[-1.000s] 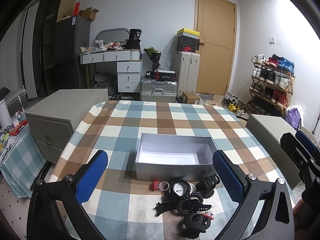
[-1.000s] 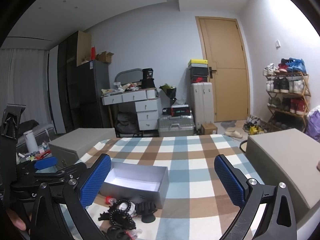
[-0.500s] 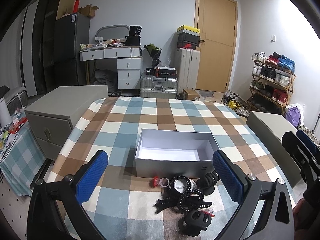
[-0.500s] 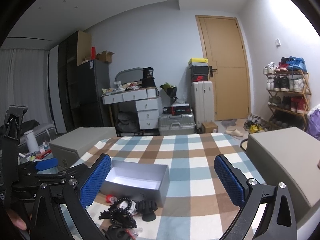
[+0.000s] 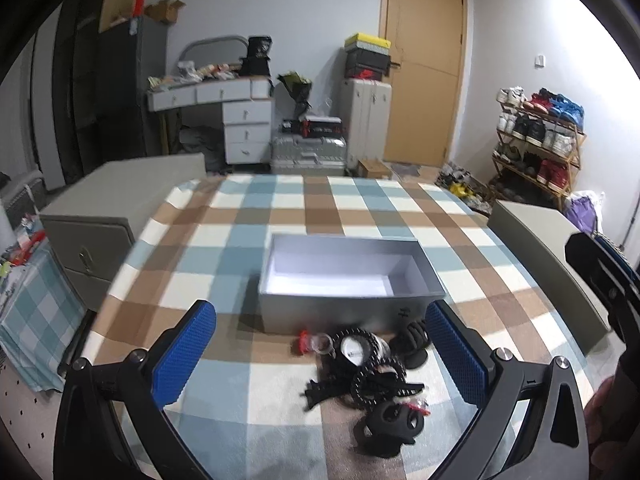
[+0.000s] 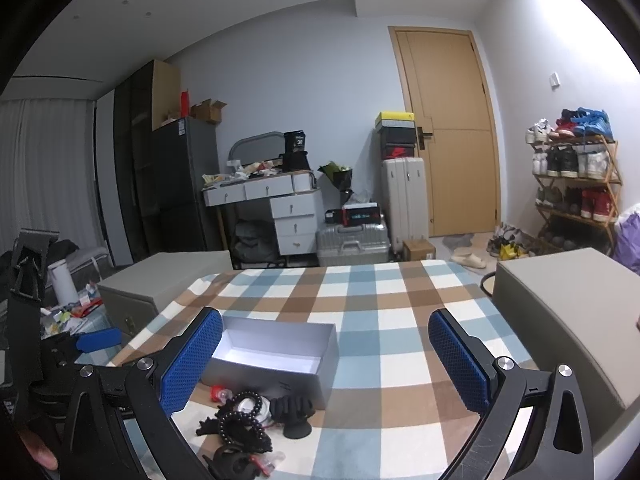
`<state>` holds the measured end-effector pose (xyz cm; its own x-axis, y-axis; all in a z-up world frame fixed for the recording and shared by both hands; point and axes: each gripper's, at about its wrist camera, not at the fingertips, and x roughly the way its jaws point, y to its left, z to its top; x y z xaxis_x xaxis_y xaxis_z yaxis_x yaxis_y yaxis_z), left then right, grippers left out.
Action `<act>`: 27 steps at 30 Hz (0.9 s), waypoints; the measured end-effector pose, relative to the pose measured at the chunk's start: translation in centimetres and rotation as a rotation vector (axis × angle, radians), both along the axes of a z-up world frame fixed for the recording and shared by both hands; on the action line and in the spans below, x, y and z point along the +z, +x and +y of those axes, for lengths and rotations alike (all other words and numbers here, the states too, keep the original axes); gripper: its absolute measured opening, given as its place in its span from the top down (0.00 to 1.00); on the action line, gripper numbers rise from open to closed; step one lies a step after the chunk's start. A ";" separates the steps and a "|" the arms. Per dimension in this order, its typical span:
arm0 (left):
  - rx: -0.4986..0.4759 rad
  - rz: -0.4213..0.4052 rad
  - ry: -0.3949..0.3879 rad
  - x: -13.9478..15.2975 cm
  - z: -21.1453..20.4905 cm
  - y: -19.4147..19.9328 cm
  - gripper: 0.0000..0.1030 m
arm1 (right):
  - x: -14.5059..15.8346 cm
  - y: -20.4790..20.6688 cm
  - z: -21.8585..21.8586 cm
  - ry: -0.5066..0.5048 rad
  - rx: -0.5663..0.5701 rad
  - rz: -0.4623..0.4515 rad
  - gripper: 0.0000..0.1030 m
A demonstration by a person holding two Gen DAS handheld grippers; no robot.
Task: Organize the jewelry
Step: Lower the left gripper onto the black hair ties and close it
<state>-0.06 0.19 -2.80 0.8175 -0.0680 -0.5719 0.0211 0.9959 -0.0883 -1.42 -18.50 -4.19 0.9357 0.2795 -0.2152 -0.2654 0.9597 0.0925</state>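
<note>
Now I start on the pile: both tools spread wide, nothing pinched.
From the grey box (image 5: 348, 280) on the checked bench (image 5: 280, 216), the jewelry pile (image 5: 368, 364) lies just in front, touching its near wall; I'd lower my left tool (image 5: 320, 352) onto one black beaded bracelet (image 5: 360, 344), not the tangle, while my right tool (image 6: 324, 360) waits above.

The left gripper (image 5: 320, 350) has drawn back slightly, so the jewelry pile (image 5: 366, 364) sits higher in its view.
</note>
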 end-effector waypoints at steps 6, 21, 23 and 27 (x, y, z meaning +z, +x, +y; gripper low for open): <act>-0.141 0.115 -0.014 -2.4 -1.4 -0.1 0.01 | -0.5 0.2 -0.2 0.008 -0.006 0.015 0.00; -0.308 0.290 -0.018 -6.4 -2.7 -0.6 0.13 | -2.2 1.1 -0.6 -0.003 -0.010 0.083 0.00; -0.316 0.304 -0.026 -6.8 -2.7 -0.3 0.27 | -2.5 1.2 -0.5 -0.008 -0.008 0.100 0.00; -0.362 0.321 -0.077 -7.1 -2.5 -0.2 0.50 | -3.5 1.7 -0.8 -0.013 0.003 0.146 0.00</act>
<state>-0.28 -2.32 -9.87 0.5166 -0.3673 -0.7735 0.3239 0.9200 -0.2206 0.25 -19.28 -7.65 0.8933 0.2789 -0.3526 -0.2531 0.9602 0.1183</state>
